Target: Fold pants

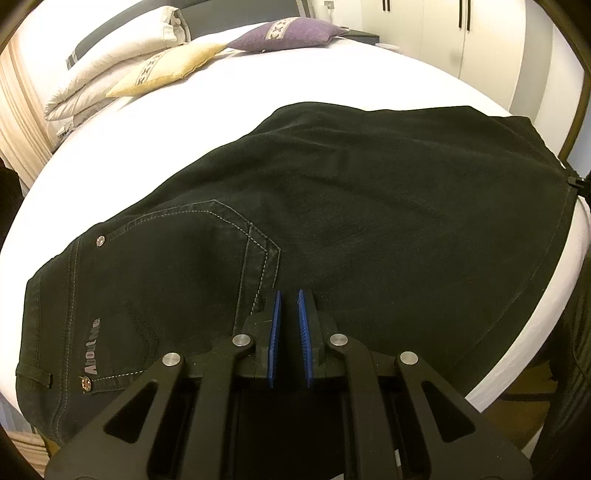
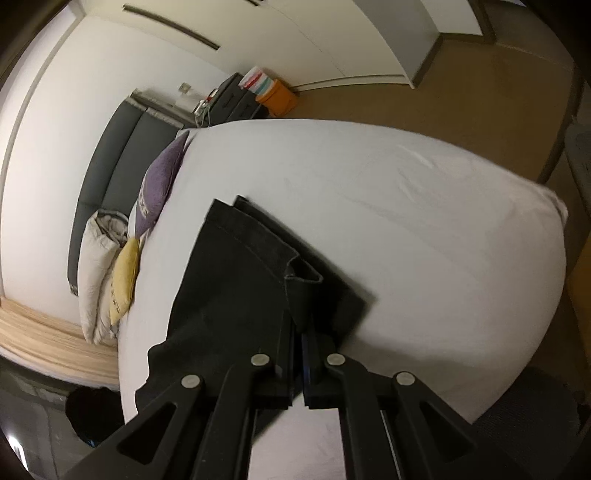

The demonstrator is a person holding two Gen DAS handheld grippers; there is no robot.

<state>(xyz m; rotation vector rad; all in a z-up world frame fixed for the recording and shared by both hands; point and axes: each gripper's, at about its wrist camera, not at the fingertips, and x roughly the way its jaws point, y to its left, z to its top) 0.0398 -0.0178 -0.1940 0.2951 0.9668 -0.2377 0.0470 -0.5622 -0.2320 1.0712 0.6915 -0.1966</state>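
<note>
The pants [image 1: 332, 206] lie flat along the near edge of the bed [image 1: 258, 81], waist at the left. The left gripper [image 1: 290, 295] rests near the back pocket, fingers almost together with nothing visible between them. The right gripper [image 2: 299, 325] is clamped on the hem end. Risk: with the waist unpinned, pulling the hem may drag the whole garment off the edge.

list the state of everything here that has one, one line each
black jeans: spread on the bed, folded leg over leg, back pocket up
leg hems: stacked, top one lifted and curled open
left gripper: jaws nearly shut, a narrow gap between the pads, tips at the jeans
right gripper: jaws shut on the hem cloth
bed: made, white sheet mostly smooth
wardrobe doors: closed
</note>
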